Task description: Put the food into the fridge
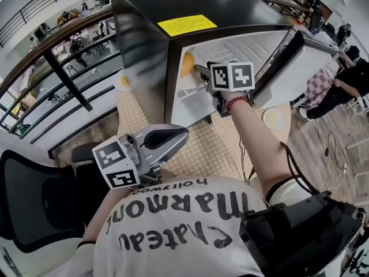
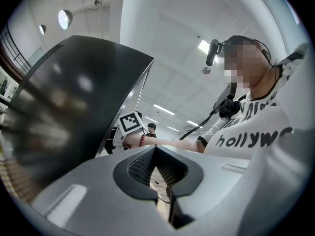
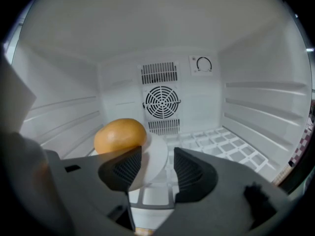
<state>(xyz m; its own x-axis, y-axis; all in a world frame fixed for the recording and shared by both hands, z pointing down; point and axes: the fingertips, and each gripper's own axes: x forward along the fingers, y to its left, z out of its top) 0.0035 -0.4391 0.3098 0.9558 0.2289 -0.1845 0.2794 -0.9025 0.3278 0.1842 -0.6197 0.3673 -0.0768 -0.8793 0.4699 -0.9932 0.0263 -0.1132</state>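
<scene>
The black fridge (image 1: 144, 33) stands open in front of me, white inside. An orange bun (image 3: 120, 135) lies on a white plate (image 3: 156, 161) on the fridge's wire shelf (image 3: 221, 146); the head view shows the bun (image 1: 187, 64) just inside the opening. My right gripper (image 3: 158, 154) reaches into the fridge (image 1: 200, 72) with its jaws wide open. The plate's near rim lies between the pads, which do not press on it. My left gripper (image 1: 173, 136) hangs back near my chest, its pads (image 2: 142, 167) together with nothing in them.
The fridge door (image 1: 300, 59) swings open to the right. A plate (image 1: 123, 82) sits on the woven mat left of the fridge and another plate (image 1: 273, 119) lies at the right. A fan grille (image 3: 161, 101) covers the fridge's back wall. A person (image 1: 340, 88) stands at far right.
</scene>
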